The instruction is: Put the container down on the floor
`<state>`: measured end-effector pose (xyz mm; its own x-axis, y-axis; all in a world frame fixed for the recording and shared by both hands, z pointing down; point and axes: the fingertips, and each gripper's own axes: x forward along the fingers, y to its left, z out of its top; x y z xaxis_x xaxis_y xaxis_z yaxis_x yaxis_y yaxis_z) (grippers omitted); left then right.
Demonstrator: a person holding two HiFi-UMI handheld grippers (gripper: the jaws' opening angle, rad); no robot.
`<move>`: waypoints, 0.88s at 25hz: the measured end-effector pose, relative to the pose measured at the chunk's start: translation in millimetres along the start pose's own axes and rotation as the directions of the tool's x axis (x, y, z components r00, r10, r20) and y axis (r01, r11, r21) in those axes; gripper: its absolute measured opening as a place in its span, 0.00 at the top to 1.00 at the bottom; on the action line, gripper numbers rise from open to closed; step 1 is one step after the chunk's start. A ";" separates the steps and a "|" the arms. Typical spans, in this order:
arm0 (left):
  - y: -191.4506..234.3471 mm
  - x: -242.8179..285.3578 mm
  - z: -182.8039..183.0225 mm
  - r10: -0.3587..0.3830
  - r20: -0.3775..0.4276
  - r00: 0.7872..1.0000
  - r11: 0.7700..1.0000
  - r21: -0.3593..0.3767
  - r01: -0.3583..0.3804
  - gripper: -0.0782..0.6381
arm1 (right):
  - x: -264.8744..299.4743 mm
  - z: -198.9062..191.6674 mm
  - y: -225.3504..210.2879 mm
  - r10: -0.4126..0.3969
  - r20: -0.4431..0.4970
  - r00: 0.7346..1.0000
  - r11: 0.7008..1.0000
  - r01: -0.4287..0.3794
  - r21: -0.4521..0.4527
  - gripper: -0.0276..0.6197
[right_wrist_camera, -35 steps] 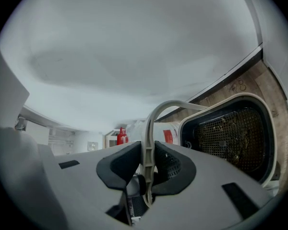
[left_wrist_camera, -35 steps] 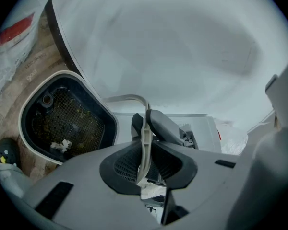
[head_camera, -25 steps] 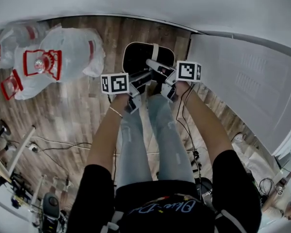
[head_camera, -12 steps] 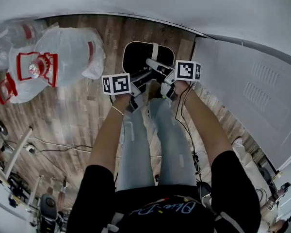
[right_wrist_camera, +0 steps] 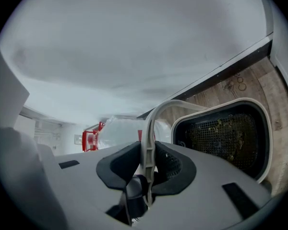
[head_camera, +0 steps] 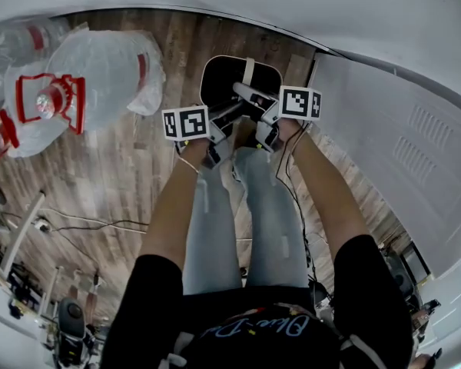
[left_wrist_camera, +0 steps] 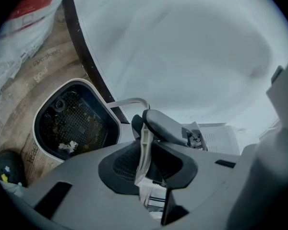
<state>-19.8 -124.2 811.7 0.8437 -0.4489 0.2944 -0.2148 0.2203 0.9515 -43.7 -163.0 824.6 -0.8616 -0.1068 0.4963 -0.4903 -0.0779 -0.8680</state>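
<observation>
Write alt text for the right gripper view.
The right tool is clamped on the pale handle of a white container with a dark mesh interior, seen at right against wooden floor. A clear plastic bag with red markings lies behind, left, below a white wall.

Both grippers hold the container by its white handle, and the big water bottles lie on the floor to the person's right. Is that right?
No. The water bottles lie to the person's left, as the head view shows. The left gripper and right gripper do both hold the container by its white handle.
</observation>
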 end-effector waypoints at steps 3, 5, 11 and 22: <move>1.0 0.8 -2.3 0.008 -0.010 1.000 1.000 -0.001 -0.008 0.79 | -0.9 -1.6 -1.8 -0.029 -0.009 1.000 1.000 0.029 0.001 0.84; 1.4 0.3 -5.1 0.015 -0.015 1.000 1.000 -0.006 -0.015 0.79 | -1.4 -4.0 -2.5 -0.049 -0.014 0.999 0.999 0.049 0.004 0.83; 3.5 -2.9 -15.8 0.066 -0.043 0.997 0.998 0.015 -0.065 0.79 | -4.1 -15.1 -6.8 -0.135 -0.032 0.990 0.991 0.135 0.001 0.83; 7.2 -2.4 -33.3 0.093 -0.049 0.994 0.995 0.051 -0.091 0.79 | -14.2 -30.8 -14.9 -0.190 -0.057 0.980 0.982 0.190 -0.016 0.82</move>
<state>-7.0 -92.7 814.8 0.8431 -0.3833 0.3772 -0.3153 0.2159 0.9241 -28.2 -129.8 830.0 -0.7586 -0.0329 0.6508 -0.6469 -0.0810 -0.7582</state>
